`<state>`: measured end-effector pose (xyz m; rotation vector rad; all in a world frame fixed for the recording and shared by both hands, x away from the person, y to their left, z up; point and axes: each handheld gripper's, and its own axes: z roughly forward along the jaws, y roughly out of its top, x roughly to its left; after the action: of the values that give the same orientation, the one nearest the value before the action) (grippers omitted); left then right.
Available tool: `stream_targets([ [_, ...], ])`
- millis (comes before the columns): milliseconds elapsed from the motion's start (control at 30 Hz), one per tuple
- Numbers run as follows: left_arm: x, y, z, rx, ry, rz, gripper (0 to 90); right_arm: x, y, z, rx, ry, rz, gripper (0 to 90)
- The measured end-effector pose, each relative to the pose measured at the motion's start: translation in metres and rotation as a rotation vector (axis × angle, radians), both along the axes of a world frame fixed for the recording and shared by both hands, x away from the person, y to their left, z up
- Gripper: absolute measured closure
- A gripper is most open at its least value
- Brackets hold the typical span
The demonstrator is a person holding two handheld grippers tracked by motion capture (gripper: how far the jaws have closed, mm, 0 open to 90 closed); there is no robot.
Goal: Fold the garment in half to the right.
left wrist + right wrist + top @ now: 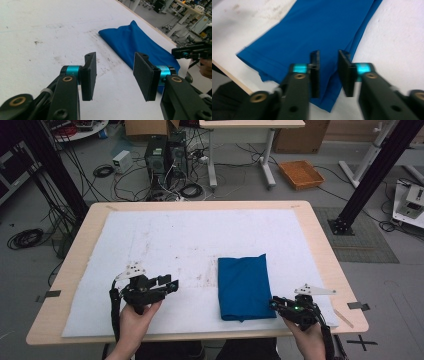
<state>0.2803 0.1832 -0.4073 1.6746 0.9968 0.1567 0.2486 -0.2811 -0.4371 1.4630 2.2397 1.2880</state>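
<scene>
- High view: blue cloth (244,287) lies folded into a neat upright rectangle on the white mat (165,245), right of centre, near the front edge of the tabletop (320,245).
- Cloth looks layered: the right gripper view shows stacked hems at its near corner (294,37), so I judge several folds are done already.
- Left hand-held gripper (170,284) sits well left of the cloth, low over the mat, jaws wide apart w/ nothing between them; the left gripper view has the cloth (140,47) ahead and to one side, not touched.
- Right hand-held gripper (274,303) is at the cloth's near right corner. Its jaws are apart, a modest gap, straddling the cloth's edge area. Whether the pads (315,72) touch fabric I can't tell; the view is blurred.
- Nothing is clamped by either gripper.
- Judged progress: late stage. Folding is mostly complete; what's left is prob. one more fold, or a tidy-up of the near corner, or just pulling both grippers away.
- Mat shows faint grey smudges (100,42) beside the cloth; no other items on it.
- Beyond the tabletop: floor w/ cables, PC towers (165,155), an orange tray (301,174).
</scene>
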Motion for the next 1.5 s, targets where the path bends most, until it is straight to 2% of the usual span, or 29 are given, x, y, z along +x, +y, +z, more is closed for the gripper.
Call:
stream_targets([
  [100,-0.001,0.0,0.001,0.004,-0.009,-0.004,53.6,0.0,-0.001,-0.003,-0.026,0.001,0.006,88.1],
  [467,-0.001,0.001,-0.002,0.002,0.0,-0.007,53.6,-0.009,-0.012,-0.007,-0.035,-0.004,-0.02,88.1],
  [533,-0.001,0.002,-0.002,0.0,-0.004,-0.008,52.5,-0.009,-0.012,-0.007,-0.037,-0.005,-0.02,85.0],
  [600,-0.001,0.003,-0.002,0.001,-0.014,-0.018,52.0,-0.008,-0.013,-0.004,-0.029,-0.011,-0.03,78.2],
  [633,0.002,0.006,-0.002,-0.002,-0.025,-0.032,48.9,-0.005,-0.016,0.001,-0.012,-0.035,-0.036,68.9],
  [667,0.002,0.006,-0.002,-0.002,-0.025,-0.032,48.0,-0.005,-0.016,0.001,-0.012,-0.035,-0.036,68.9],
  [700,0.005,0.01,0.0,-0.001,-0.046,-0.034,46.9,0.0,-0.019,0.008,0.001,-0.076,-0.036,63.5],
  [733,0.005,0.01,0.0,-0.001,-0.046,-0.034,44.5,0.0,-0.019,0.008,0.001,-0.076,-0.036,63.5],
  [767,0.008,0.014,0.003,0.019,-0.081,-0.034,42.9,0.007,-0.02,0.018,0.0,-0.135,-0.036,54.1],
  [800,0.008,0.014,0.003,0.019,-0.081,-0.034,42.8,0.007,-0.02,0.018,0.0,-0.135,-0.036,54.1],
  [900,0.012,0.017,0.009,0.081,-0.157,-0.021,39.3,0.022,-0.023,0.03,-0.004,-0.2,-0.048,44.7],
  [967,0.017,0.018,0.013,0.128,-0.205,-0.003,39.1,0.033,-0.024,0.038,-0.016,-0.242,-0.055,42.7],
  [1033,0.028,0.019,0.017,0.167,-0.231,0.033,39.1,0.051,-0.026,0.049,-0.022,-0.285,-0.063,39.5],
  [1067,0.028,0.019,0.017,0.167,-0.231,0.033,39.1,0.051,-0.026,0.049,-0.022,-0.285,-0.063,39.5],
  [1167,0.041,0.024,0.022,0.161,-0.208,0.044,39.1,0.069,-0.029,0.058,0.002,-0.301,-0.063,36.0],
  [1233,0.043,0.024,0.023,0.158,-0.208,0.051,39.1,0.074,-0.03,0.059,0.008,-0.307,-0.06,35.9],
  [1400,0.044,0.026,0.026,0.19,-0.246,0.04,39.1,0.073,-0.033,0.055,0.009,-0.327,-0.058,35.8],
  [1500,0.044,0.027,0.023,0.19,-0.241,0.043,39.1,0.072,-0.039,0.05,0.008,-0.315,-0.07,35.7],
])
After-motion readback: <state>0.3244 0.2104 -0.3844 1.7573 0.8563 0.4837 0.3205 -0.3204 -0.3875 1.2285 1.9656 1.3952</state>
